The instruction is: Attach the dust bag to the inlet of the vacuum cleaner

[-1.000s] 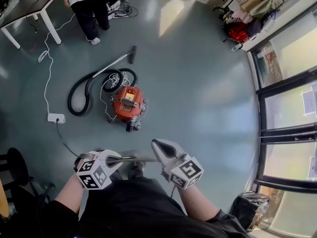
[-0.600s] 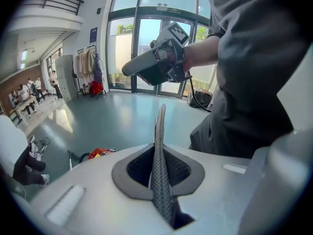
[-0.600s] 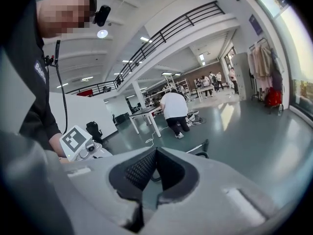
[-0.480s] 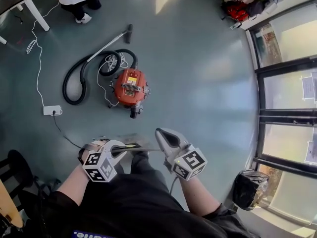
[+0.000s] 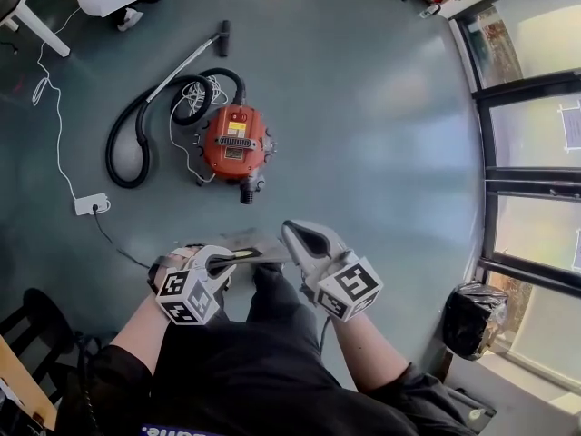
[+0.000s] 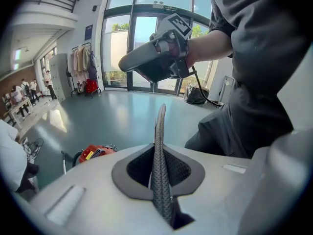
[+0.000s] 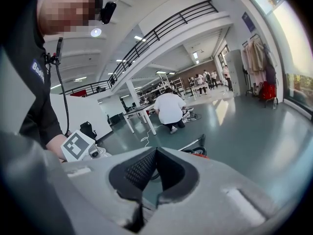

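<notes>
Down on the blue-green floor (image 5: 390, 107) sits the orange vacuum cleaner (image 5: 234, 148), well away from the person. Its body lies longways, up and down in the head view. A small dark stub on its near end points back at the person. The black hose (image 5: 123, 148) curls away from its far end and loops over to the left.

The dust bag (image 5: 252, 246) is not at the vacuum cleaner. It is up in the air in front of the person, between the two grippers. It looks thin, flat and grey, and it is blurry. Its long side runs left to right, from the left gripper (image 5: 218, 263) over to the front of the right gripper (image 5: 304, 237).

The left gripper points to the right side of the head view. Its two fingers (image 6: 159, 151) are pressed tight together and pinch one end of the bag. The right gripper points up and away from the person, tipped a little to the left. Its fingers (image 7: 139, 170) stand apart with nothing between them. I cannot tell if it touches the bag. Both forearms reach out from the bottom of the head view, one on each side.
</notes>
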